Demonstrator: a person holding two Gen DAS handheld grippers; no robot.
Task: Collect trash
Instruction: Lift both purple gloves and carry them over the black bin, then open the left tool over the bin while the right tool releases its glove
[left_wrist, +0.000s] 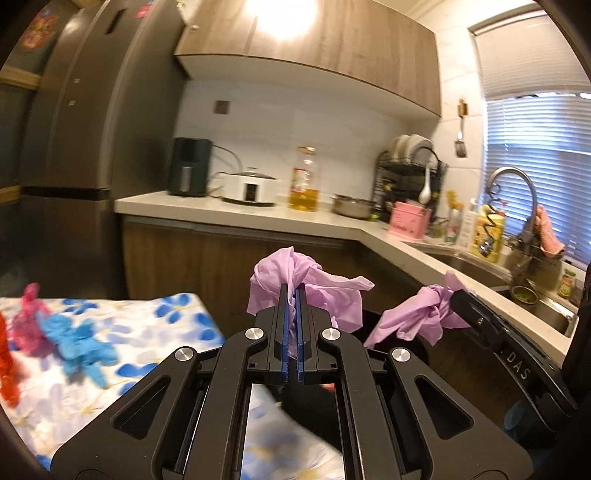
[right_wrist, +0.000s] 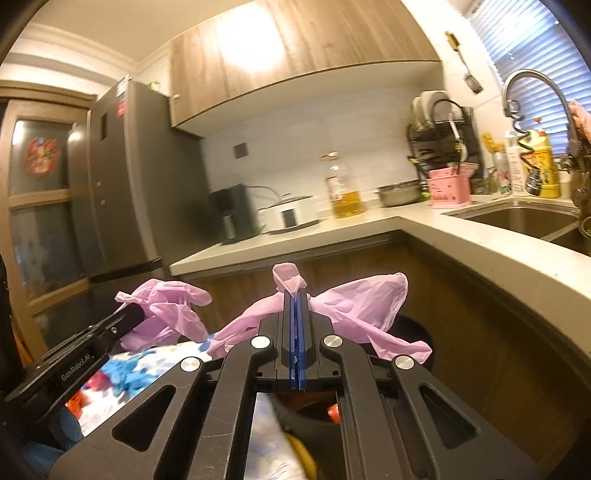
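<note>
The left gripper (left_wrist: 292, 291) was clamped on a crumpled purple glove (left_wrist: 310, 291), held in the air beyond the floral tablecloth (left_wrist: 155, 332). Beside it, the right gripper (right_wrist: 295, 295) pinched a second purple glove (right_wrist: 362, 306) above a dark bin (right_wrist: 417, 328).

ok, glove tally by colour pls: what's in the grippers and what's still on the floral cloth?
Purple glove, in left gripper: 1
Purple glove, in right gripper: 1
Blue glove, on floral cloth: 1
Pink glove, on cloth: 1
Red, at frame edge, partly cut off: 1
Total: 5
</note>
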